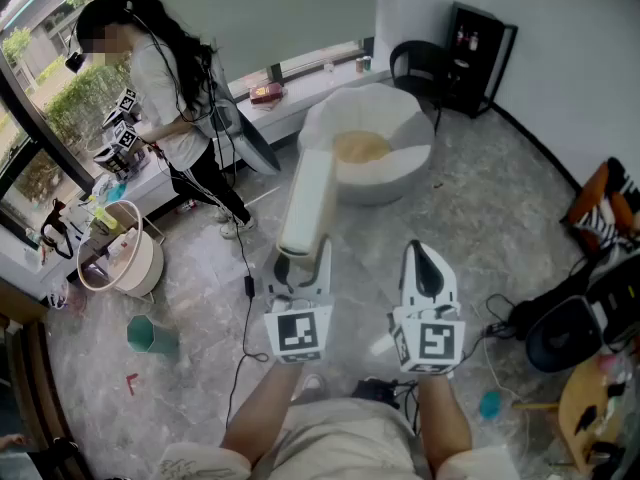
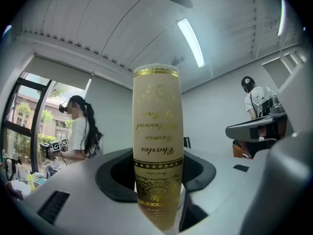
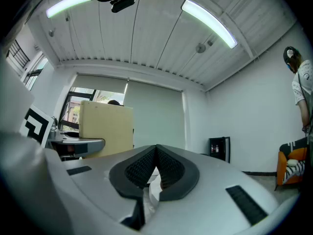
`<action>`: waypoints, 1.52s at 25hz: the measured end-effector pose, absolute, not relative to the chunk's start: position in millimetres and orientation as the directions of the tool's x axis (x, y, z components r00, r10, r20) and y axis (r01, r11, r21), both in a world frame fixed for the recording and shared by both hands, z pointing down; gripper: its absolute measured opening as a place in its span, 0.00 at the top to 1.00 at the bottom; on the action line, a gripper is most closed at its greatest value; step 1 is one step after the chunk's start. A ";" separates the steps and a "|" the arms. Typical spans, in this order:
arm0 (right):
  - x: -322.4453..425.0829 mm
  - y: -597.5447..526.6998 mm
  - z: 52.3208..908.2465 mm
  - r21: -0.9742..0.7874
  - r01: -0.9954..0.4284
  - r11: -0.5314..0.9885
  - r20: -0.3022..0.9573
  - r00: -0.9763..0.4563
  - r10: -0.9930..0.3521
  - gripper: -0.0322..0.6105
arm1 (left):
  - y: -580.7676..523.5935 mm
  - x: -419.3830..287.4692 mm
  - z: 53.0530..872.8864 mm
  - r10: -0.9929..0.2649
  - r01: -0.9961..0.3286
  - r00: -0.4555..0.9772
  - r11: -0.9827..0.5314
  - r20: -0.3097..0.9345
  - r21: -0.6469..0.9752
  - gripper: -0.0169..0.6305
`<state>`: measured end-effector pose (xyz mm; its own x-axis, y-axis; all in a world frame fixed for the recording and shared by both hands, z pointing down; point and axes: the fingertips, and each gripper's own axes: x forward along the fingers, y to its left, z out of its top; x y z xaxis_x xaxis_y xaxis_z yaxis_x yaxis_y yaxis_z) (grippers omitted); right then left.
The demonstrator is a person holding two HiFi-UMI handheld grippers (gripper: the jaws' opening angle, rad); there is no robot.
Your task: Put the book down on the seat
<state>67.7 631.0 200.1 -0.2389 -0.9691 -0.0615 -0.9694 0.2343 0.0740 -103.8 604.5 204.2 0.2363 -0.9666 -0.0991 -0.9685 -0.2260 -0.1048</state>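
The book (image 1: 308, 203) is not yet on the seat (image 1: 405, 138). It hangs in the air in the left gripper (image 1: 300, 260), short of the white beanbag that stands toward the far edge of the floor, below the window ledge.

The left fingers (image 2: 116, 180) pinch the book across its thickness at the spine end, one on each cover. The gold-lettered spine faces back toward the hand and the pages point ahead. This grip probably keeps the covers from falling open and lets the long body lead the way to the cushion. The book stands on edge, with its covers upright rather than flat, so I judge it will need tipping over before it can lie on the seat.

The right gripper (image 1: 425, 260) holds nothing. Its fingers (image 3: 137, 173) are pressed together, and it seems simply parked out of the way.

Both forearms reach forward side by side from the near edge of the floor, with the grippers about level. The left one is aimed at the seat and the right one lies just beside it, a little apart.
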 end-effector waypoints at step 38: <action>204.5 596.4 243.7 0.009 -0.971 0.240 -0.022 -0.240 -0.970 0.95 | 567.6 23.7 237.7 -0.970 -0.967 0.241 -0.237 -0.032 -0.098 0.63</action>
<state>204.5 596.4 243.7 -0.2402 -0.9705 -0.0222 -0.9707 0.2401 0.0094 23.7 567.6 237.7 0.2411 -0.9700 -0.0316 -0.9666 -0.2370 -0.0976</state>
